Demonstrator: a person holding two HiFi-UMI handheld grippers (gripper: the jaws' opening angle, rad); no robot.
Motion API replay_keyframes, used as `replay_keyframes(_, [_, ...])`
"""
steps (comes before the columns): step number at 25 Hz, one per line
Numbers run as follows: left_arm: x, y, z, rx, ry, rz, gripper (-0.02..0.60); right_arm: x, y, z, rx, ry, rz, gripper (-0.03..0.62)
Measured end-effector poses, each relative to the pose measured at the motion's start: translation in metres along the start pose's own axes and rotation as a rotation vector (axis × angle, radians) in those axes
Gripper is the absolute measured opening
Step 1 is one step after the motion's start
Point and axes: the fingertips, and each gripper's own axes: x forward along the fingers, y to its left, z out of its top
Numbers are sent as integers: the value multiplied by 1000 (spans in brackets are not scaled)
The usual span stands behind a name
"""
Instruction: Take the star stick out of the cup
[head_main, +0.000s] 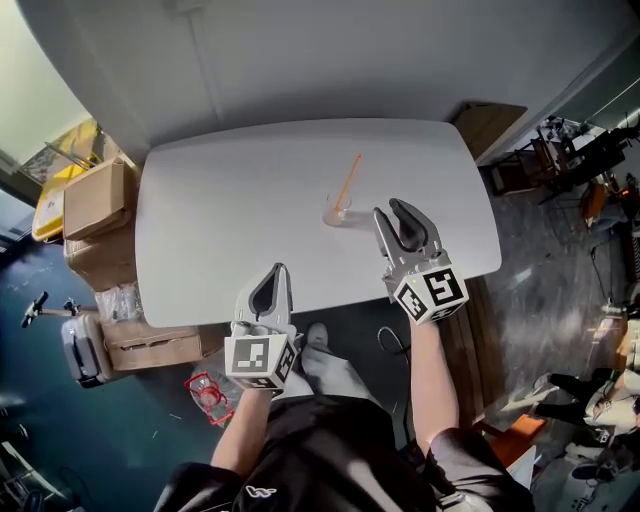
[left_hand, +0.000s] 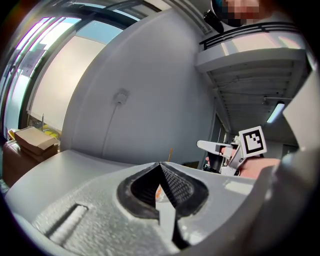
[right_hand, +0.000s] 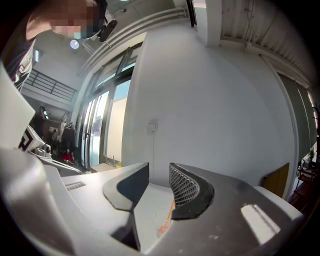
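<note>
Jaws apart, right gripper (head_main: 390, 209) faces cup (head_main: 337, 213) holding orange stick (head_main: 350, 178).

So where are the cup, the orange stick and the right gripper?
cup (head_main: 336, 214): head view, its clear base.
orange stick (head_main: 350, 178): head view, mid-shaft.
right gripper (head_main: 391, 210): head view, between its open fingertips.

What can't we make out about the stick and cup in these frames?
Star shape on the thin orange stick: too small in the head view.
Small clear cup: mostly hidden by the left gripper in the left gripper view, and by the right gripper in the right gripper view.
</note>
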Motion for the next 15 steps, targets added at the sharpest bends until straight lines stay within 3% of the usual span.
replay_keyframes(15, [16, 1, 0, 9, 11, 35, 5, 70, -42, -45, 41, 87, 16, 124])
